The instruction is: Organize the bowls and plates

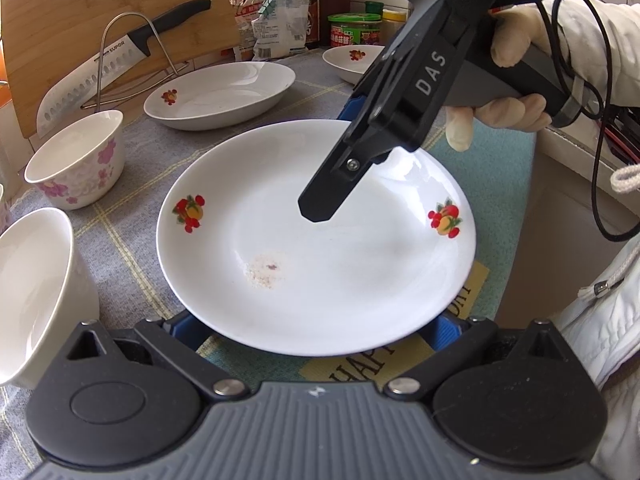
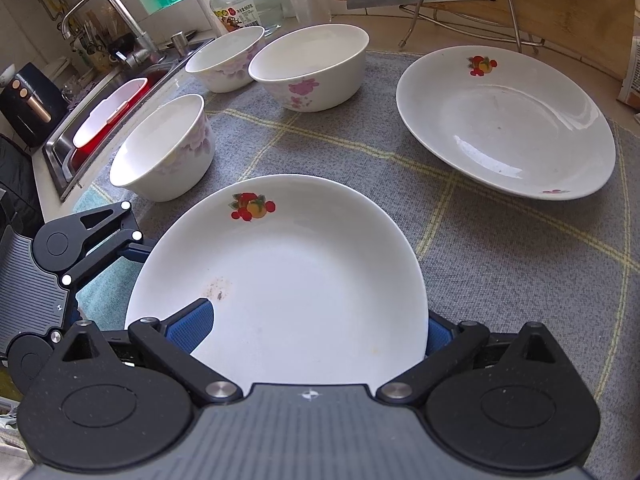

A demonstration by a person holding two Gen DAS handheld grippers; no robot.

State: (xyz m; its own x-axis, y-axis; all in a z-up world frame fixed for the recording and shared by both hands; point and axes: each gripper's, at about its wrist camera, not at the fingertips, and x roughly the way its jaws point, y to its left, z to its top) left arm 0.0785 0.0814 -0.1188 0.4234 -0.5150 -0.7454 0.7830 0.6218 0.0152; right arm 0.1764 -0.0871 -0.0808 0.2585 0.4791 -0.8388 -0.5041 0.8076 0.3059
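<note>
A white plate with fruit prints point(image 1: 316, 240) point(image 2: 280, 280) lies on the grey checked cloth between both grippers. My left gripper point(image 1: 312, 328) is open wide, its blue pads under the plate's near rim at either side. My right gripper point(image 2: 316, 328) point(image 1: 332, 200) comes from the opposite side; one blue pad point(image 2: 192, 320) lies over the rim and the other point(image 2: 438, 330) is behind the rim, so it looks shut on the plate's edge. A second fruit plate point(image 1: 220, 94) point(image 2: 504, 120) lies farther off, a third point(image 1: 352, 62) at the back. Three flowered bowls point(image 2: 164, 148) point(image 2: 310, 66) point(image 2: 224, 58) stand to the side.
A knife point(image 1: 116, 64) rests in a wire rack against a wooden board point(image 1: 112, 8). Jars and packets point(image 1: 354, 30) line the back wall. A sink point(image 2: 108, 120) with a red tub lies beyond the bowls. The counter edge drops off at the right of the left wrist view.
</note>
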